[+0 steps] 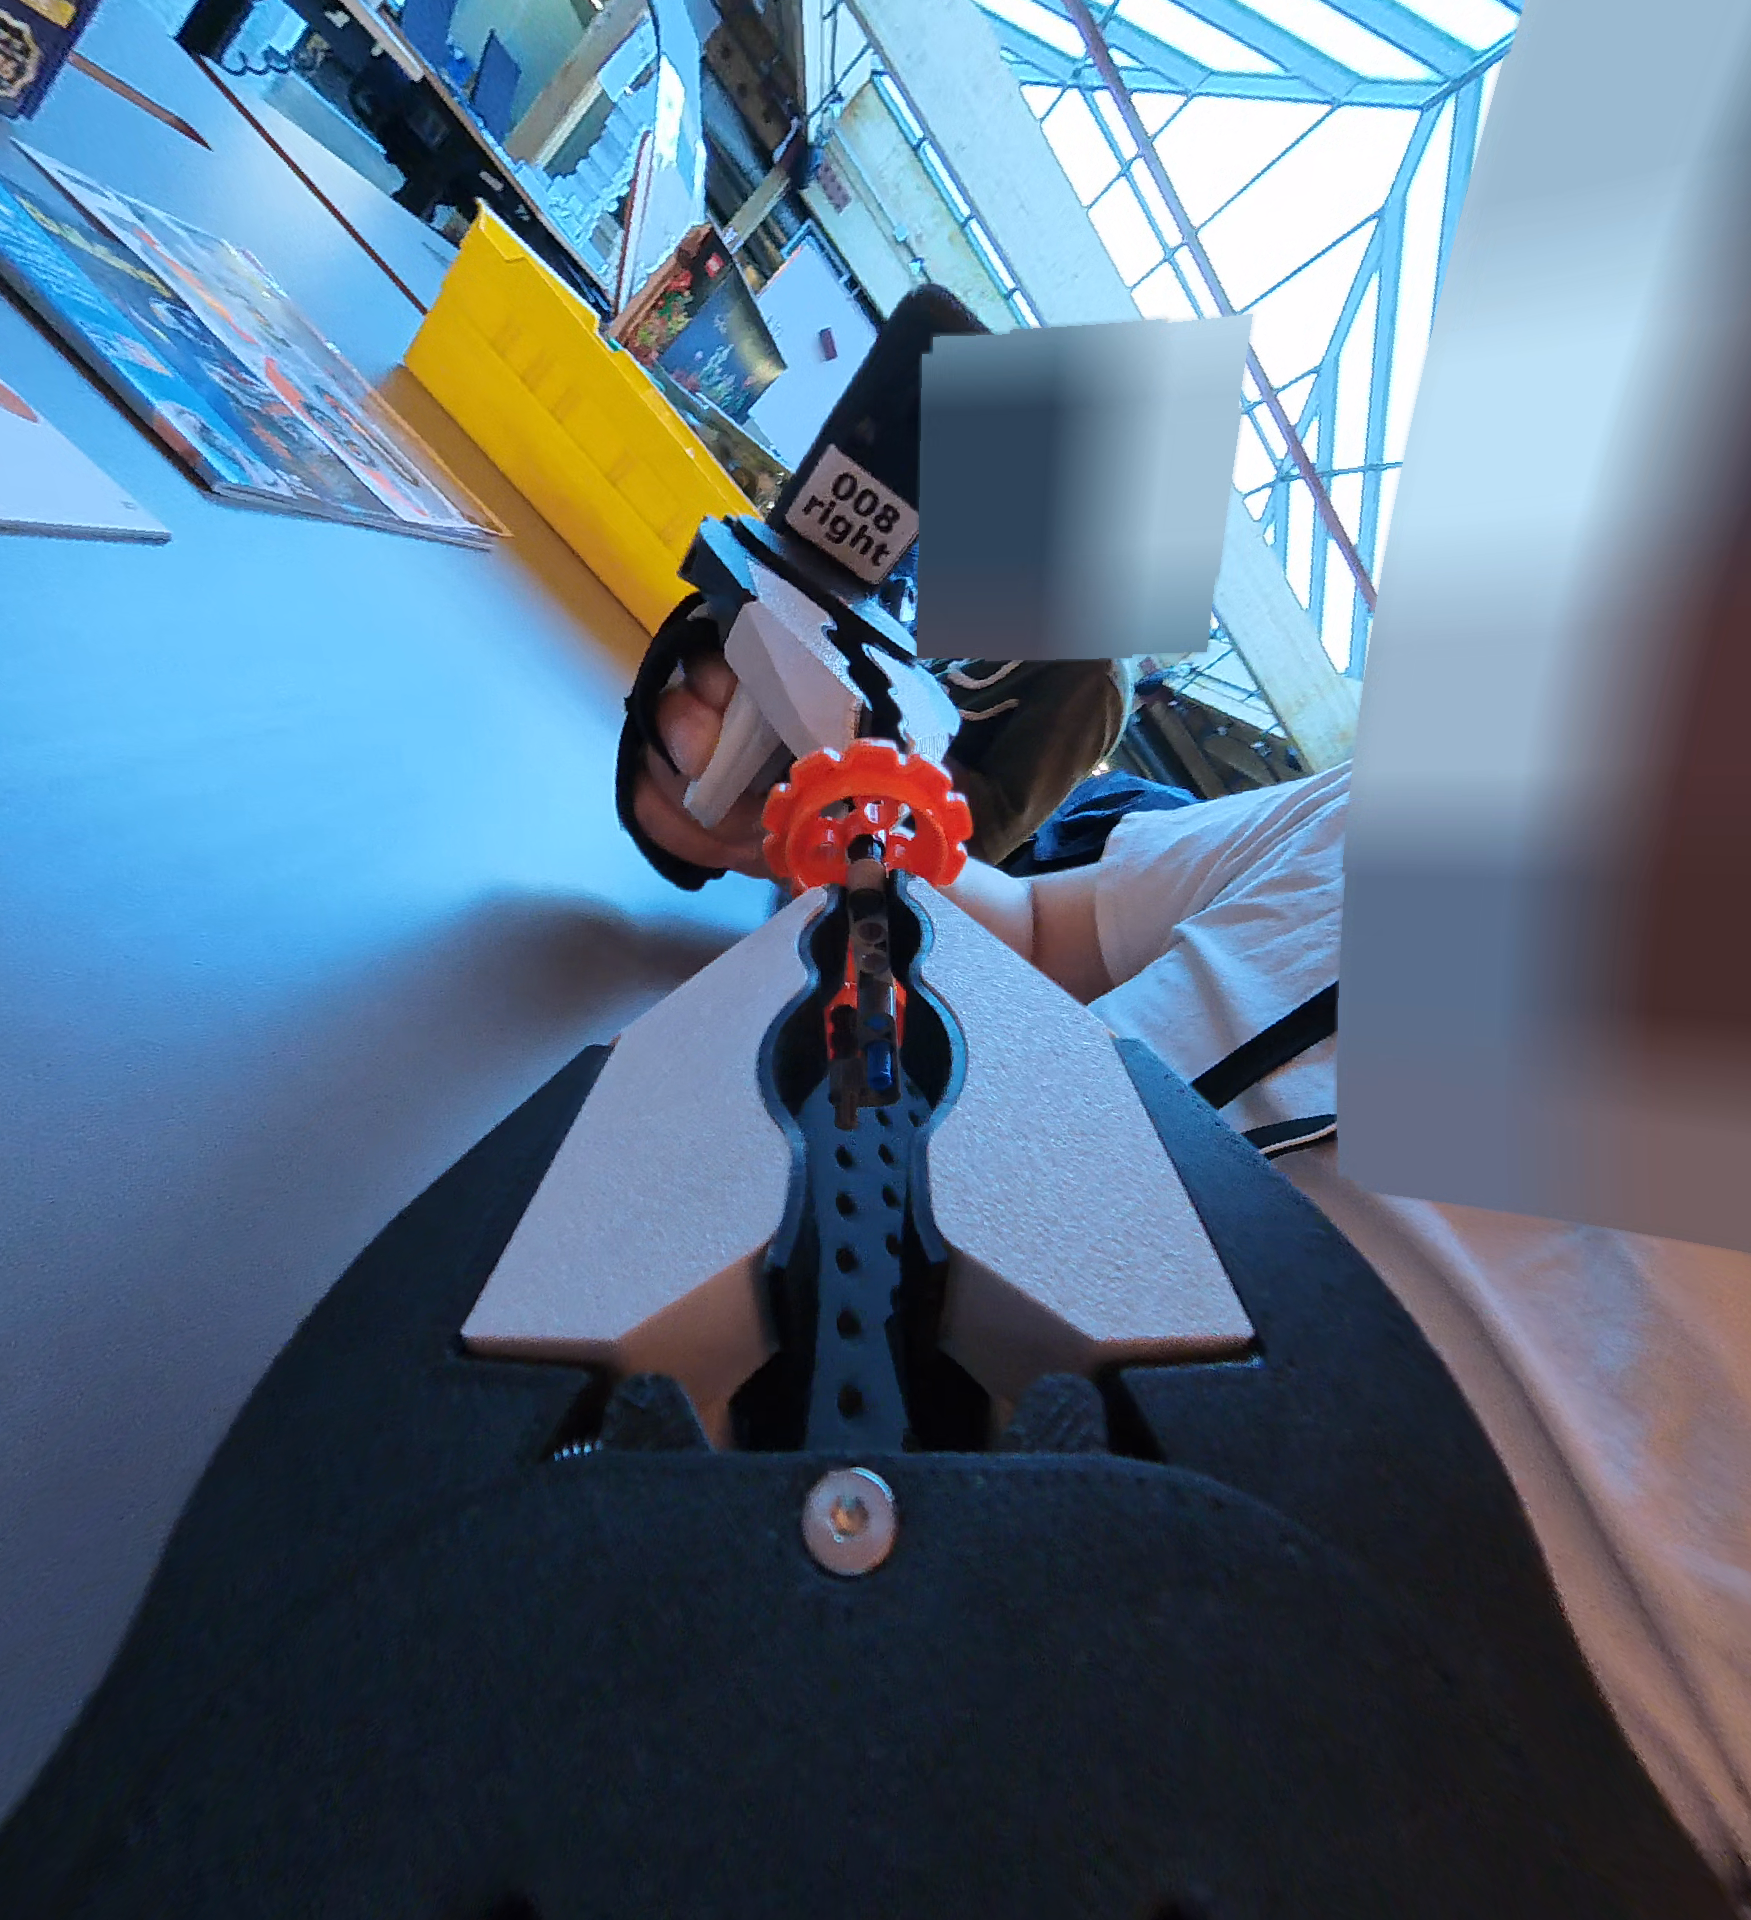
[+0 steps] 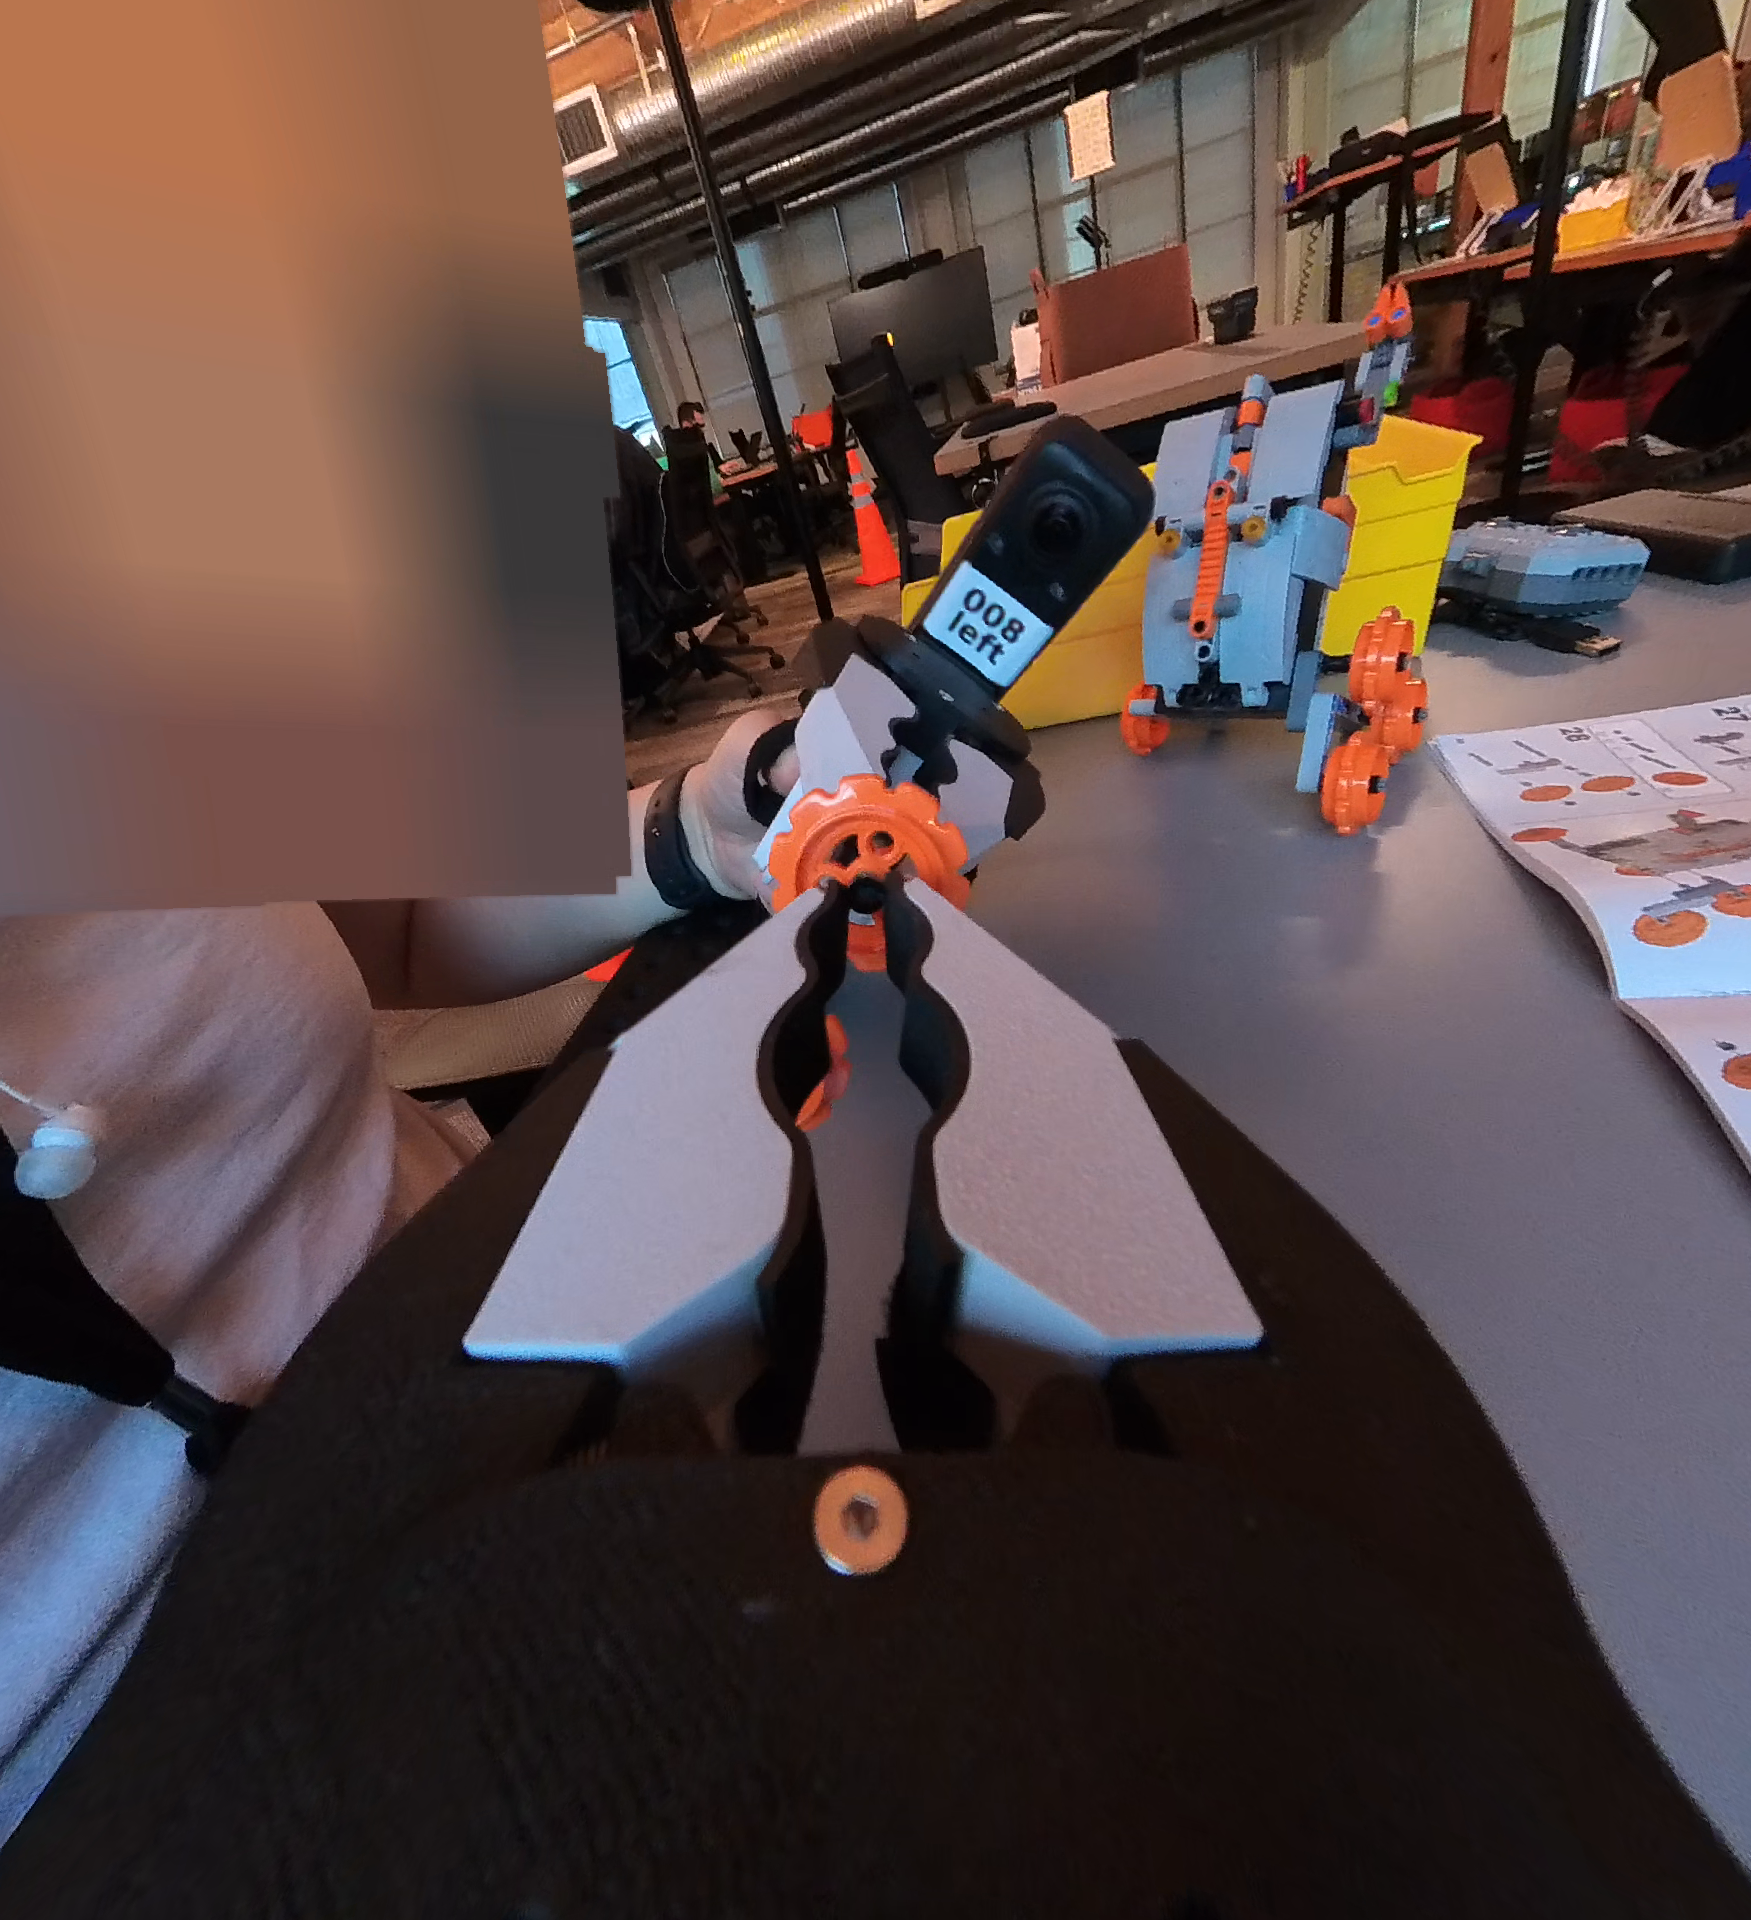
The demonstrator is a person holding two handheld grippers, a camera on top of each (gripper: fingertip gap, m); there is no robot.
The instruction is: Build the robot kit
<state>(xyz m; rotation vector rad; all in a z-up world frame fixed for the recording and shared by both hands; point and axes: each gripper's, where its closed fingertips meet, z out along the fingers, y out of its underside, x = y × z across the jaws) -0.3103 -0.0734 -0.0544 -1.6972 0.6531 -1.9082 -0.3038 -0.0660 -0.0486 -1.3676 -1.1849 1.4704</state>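
My left gripper is shut on a small brick-built stick of grey, orange and blue parts. An orange toothed wheel sits at the stick's far end, just past my fingertips. My right gripper meets it from the other side, with its jaws nearly closed on a small black axle end at the wheel's hub. Each gripper shows in the other's view, the right one and the left one. Both are held above the grey table, in front of a person in a white shirt.
A grey and orange brick-built rover stands on the table before a yellow bin, which also shows in the left wrist view. An open instruction booklet lies to the right. A grey hub with a cable lies behind. Both grippers' tips are close together, under 4 cm apart.
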